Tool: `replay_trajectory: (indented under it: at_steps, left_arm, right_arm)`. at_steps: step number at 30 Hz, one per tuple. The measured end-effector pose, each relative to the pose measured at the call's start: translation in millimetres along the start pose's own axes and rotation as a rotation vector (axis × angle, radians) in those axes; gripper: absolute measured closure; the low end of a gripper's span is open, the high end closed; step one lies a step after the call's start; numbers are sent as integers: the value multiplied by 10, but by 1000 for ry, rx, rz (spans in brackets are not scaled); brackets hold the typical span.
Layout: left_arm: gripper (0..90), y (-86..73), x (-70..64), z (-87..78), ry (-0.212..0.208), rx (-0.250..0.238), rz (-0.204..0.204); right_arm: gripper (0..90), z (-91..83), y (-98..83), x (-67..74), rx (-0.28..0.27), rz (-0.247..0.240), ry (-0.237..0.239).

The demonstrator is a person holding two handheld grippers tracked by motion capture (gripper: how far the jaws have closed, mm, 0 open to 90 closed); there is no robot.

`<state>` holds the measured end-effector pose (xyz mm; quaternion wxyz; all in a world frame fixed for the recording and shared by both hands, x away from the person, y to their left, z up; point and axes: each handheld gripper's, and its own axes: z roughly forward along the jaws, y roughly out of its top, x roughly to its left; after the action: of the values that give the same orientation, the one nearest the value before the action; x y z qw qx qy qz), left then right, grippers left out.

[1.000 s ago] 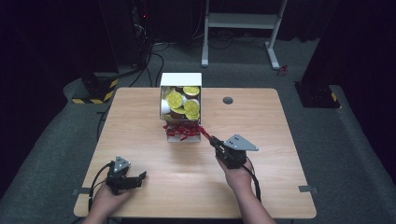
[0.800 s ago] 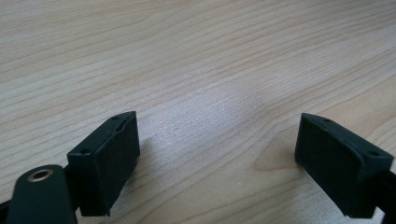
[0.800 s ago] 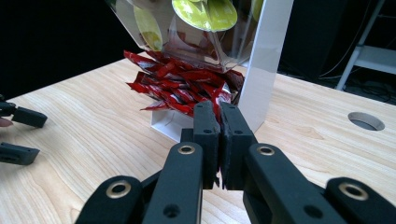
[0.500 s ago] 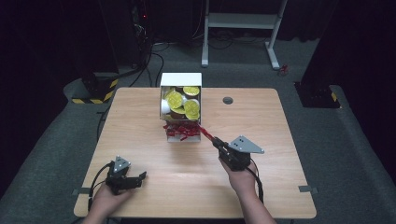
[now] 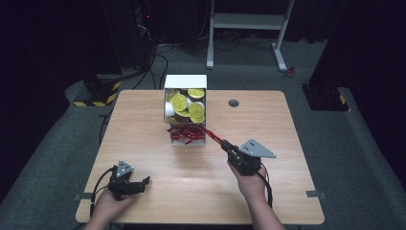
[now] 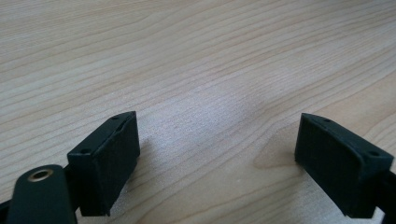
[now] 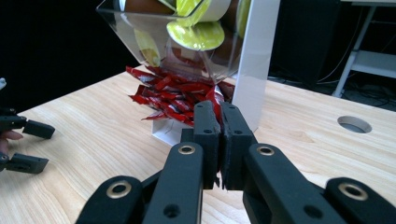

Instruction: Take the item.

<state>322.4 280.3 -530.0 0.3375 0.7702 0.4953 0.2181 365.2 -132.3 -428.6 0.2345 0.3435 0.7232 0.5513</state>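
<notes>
A white dispenser box [image 5: 186, 81] stands at the table's far middle. It holds yellow-lidded capsules [image 5: 189, 108] above and a heap of red stick packets [image 5: 186, 134] in its lower tray. My right gripper [image 5: 225, 143] is just to the right front of the tray, shut on one red packet [image 5: 212, 133] that slants back toward the heap. In the right gripper view the jaws [image 7: 220, 116] are pressed together on that packet [image 7: 215, 100], under the clear bin of capsules [image 7: 196, 33]. My left gripper [image 5: 143, 185] rests open on the table at the near left, with bare wood between its pads [image 6: 107, 161].
The wooden table [image 5: 287, 143] has a round cable hole [image 5: 233, 103] right of the box. A white desk frame [image 5: 249, 21] and cables lie on the dark floor behind. In the right gripper view the other gripper [image 7: 25, 144] lies far left.
The right gripper has drawn a little back and to the right from the tray, pulling the red packet with it. The left gripper has stayed still.
</notes>
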Motion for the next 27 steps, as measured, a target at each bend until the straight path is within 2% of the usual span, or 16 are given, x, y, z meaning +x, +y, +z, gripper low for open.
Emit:
replay_trajectory:
  at_steps: [13,27]
  left_arm:
    - [143,0,0,0,0,0,1]
    - [143,0,0,0,0,0,1]
  right_arm:
    - [873,-121,41,-101,-29,16,-29]
    - [873,-191,1,-320,-36,50,-94]
